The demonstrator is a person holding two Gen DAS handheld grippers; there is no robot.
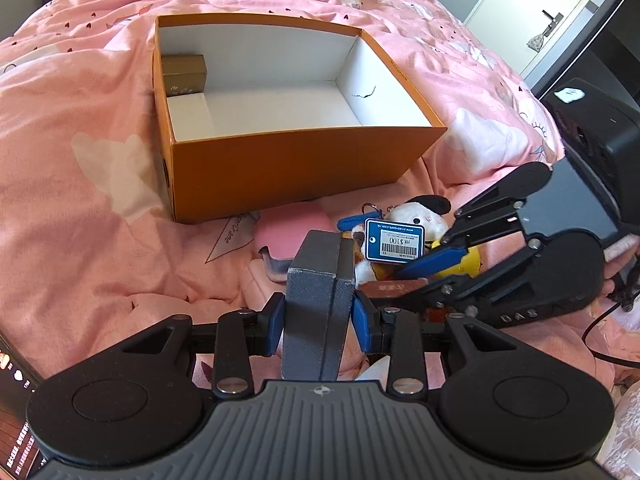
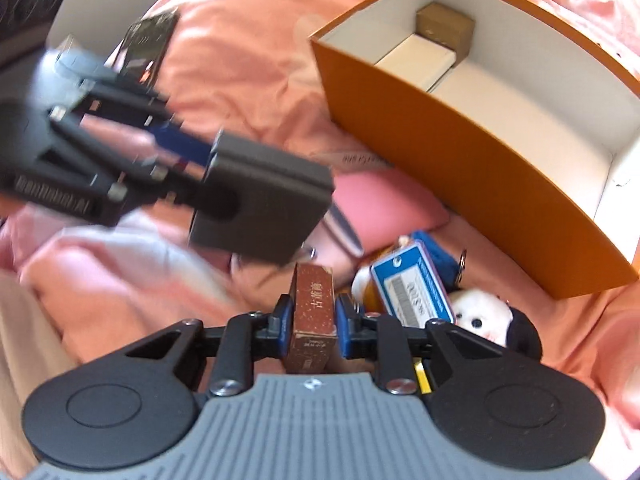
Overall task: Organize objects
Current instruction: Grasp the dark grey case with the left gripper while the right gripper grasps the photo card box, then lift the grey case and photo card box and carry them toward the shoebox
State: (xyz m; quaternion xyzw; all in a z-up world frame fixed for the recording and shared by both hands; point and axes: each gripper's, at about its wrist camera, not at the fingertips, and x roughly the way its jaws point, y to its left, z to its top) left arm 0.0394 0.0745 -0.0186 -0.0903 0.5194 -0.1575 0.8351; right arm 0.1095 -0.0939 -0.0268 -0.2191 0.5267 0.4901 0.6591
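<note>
My left gripper (image 1: 318, 322) is shut on a grey textured box (image 1: 320, 300), upright between its blue pads. In the right wrist view, that gripper (image 2: 208, 176) and the grey box (image 2: 260, 204) hang blurred at the left. My right gripper (image 2: 312, 320) is shut on a small red-brown box (image 2: 312, 308) with printed characters; it also shows as the red-brown box (image 1: 394, 288) beside the right gripper (image 1: 404, 280). An open orange box (image 1: 296, 160) (image 2: 480, 168) holds a small brown box (image 1: 184, 74) and a white box (image 1: 188, 114). A plush toy (image 1: 420, 216) (image 2: 492, 312) with a blue price tag (image 1: 396, 242) lies in front of it.
Everything lies on a rumpled pink bedspread (image 1: 100, 200). A pink pad (image 1: 280, 236) and a grey metal piece (image 1: 276, 268) lie near the plush. A dark phone (image 2: 150, 46) rests on the bed. A black device (image 1: 600, 136) stands at the right, with a door (image 1: 554, 20) behind it.
</note>
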